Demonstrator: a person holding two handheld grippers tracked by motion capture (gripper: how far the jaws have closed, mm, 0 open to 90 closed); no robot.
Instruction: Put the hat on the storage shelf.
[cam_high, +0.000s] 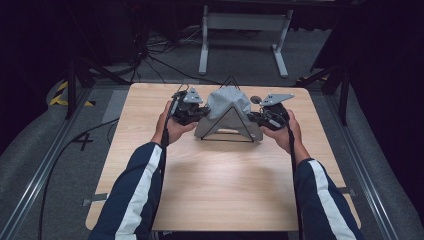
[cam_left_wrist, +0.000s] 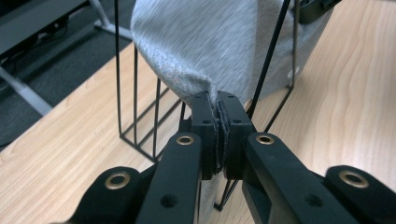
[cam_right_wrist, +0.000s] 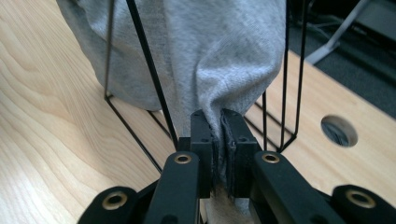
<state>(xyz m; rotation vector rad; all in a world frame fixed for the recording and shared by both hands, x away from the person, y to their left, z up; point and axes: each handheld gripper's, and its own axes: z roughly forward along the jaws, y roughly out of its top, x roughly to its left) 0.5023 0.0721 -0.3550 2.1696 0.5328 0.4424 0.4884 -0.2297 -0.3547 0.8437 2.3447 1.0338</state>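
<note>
A grey cloth (cam_high: 228, 107) was being draped over a black wire rack (cam_high: 226, 131) near the table's (cam_high: 220, 180) far edge. An edge of the cloth was pinched by the left gripper (cam_left_wrist: 218, 122) and another by the right gripper (cam_right_wrist: 219, 135), jaws pressed together on fabric, one at each side of the rack. The cloth seemed nearly settled; next, both edges would probably need lowering evenly, then release. No container was seen; nothing could be made out inside the rack
</note>
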